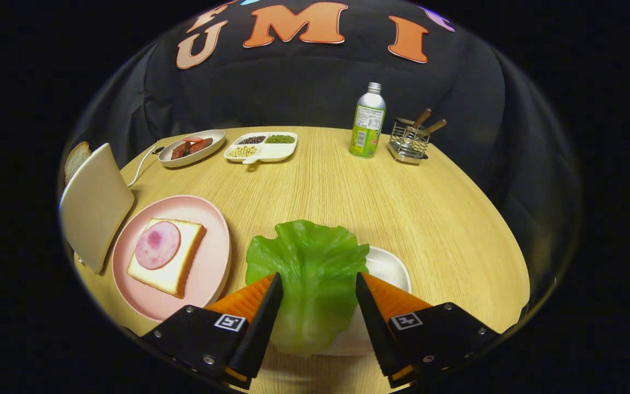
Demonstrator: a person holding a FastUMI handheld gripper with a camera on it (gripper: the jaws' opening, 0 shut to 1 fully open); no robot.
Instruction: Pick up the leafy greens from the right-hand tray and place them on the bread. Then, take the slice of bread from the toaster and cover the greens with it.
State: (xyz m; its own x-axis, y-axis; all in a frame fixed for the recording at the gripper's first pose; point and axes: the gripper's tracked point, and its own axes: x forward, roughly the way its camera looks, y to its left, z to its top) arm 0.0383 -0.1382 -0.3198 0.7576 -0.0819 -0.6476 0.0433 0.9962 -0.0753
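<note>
Fingers (279, 290) flank the leafy greens (307, 273) between them

The hand-held gripper (318, 284) points forward, its two fingers (266, 312) spread apart.

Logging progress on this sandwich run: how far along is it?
Nothing looks finished yet. In hand: the claw has its fingers either side of the leafy greens, which lie over the white tray; whether they press on the leaf is unclear. Left: the bread on the pink plate carries only a ham slice, and the other slice sits in the toaster.
</note>
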